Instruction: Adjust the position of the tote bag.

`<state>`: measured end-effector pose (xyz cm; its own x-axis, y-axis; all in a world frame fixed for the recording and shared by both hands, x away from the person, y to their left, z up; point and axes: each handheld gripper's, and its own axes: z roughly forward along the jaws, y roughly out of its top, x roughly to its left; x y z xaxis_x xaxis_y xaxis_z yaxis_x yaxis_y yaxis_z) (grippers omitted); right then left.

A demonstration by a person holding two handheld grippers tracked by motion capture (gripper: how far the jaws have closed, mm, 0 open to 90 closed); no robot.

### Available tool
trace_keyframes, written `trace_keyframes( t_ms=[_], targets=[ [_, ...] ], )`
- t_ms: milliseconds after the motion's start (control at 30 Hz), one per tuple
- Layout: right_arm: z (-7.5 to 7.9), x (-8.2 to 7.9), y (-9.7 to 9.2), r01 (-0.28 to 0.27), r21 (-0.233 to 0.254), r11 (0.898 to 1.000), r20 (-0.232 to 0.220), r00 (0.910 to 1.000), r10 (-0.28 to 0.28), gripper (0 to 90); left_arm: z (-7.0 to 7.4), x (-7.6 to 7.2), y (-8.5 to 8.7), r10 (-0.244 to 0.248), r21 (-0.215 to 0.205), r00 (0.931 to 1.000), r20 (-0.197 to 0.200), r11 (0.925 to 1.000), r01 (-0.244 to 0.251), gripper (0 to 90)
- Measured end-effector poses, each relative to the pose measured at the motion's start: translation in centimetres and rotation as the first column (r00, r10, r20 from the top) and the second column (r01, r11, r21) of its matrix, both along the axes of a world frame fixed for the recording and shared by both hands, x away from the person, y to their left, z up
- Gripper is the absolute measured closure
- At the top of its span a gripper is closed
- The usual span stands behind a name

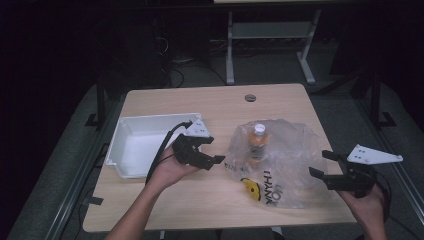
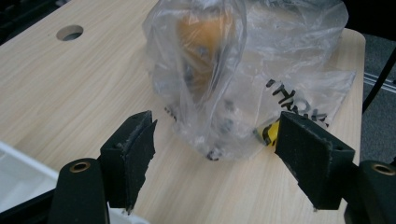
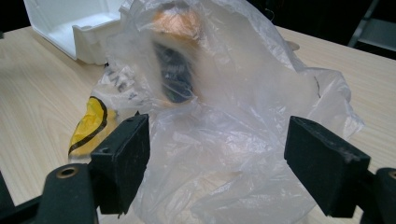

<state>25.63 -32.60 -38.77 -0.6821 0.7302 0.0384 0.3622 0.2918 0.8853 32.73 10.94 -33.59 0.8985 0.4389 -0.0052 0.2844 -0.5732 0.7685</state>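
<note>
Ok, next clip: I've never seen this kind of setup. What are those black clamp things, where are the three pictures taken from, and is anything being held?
No robot here: a person holds a two-jaw gripper in each hand. The high view looks down on a wooden table; the left gripper and right gripper come in from below. The other two views are from cameras riding on each gripper, looking along its black jaws. On the table lie a clear plastic bag with an orange bottle inside, and a white bin. Both grippers are open, one on each side of the bag, holding nothing.
</note>
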Motion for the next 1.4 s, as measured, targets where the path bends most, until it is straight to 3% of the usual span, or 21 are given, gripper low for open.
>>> trace_keyframes(
  t_ms=[433, 833, 1033, 1167, 1233, 1400],
  targets=[
    [0.0, -0.1, -0.2, 0.001, -0.006, 1.0, 0.001, 1.0, -0.001, 22.2, 0.1, 1.9, -3.5, -0.034, 0.041, 0.9994, 0.008, 0.9986, 0.033, 27.9],
    [0.2, -0.3, -0.6, 0.008, 0.006, 1.0, 0.012, 0.9999, -0.008, 22.6, -1.1, 4.7, -5.5, 0.0, 0.046, 0.9998, -0.02, 0.9989, 0.001, 35.1],
    [0.4, -0.5, -0.8, 0.013, 0.008, 1.0, 0.018, 0.9997, -0.013, 23.2, -1.4, 5.4, -5.9, -0.008, 0.056, 0.9999, -0.014, 0.9984, 0.008, 50.1],
    [0.4, -0.5, -0.8, 0.013, 0.009, 1.0, 0.021, 0.9997, -0.013, 23.4, -1.8, 5.8, -5.9, -0.009, 0.081, 0.9996, -0.026, 0.9966, 0.011, 61.3],
    [0.4, -0.5, -0.8, 0.013, 0.007, 1.0, 0.018, 0.9997, -0.013, 23.4, -1.9, 5.8, -5.9, -0.008, 0.071, 0.9994, -0.035, 0.9974, 0.01, 66.2],
    [0.5, -0.6, -0.8, 0.012, 0.005, 1.0, 0.025, 0.9996, -0.012, 23.8, -1.8, 5.6, -6.1, -0.017, 0.075, 0.9997, -0.017, 0.997, 0.019, 78.4]
  ],
)
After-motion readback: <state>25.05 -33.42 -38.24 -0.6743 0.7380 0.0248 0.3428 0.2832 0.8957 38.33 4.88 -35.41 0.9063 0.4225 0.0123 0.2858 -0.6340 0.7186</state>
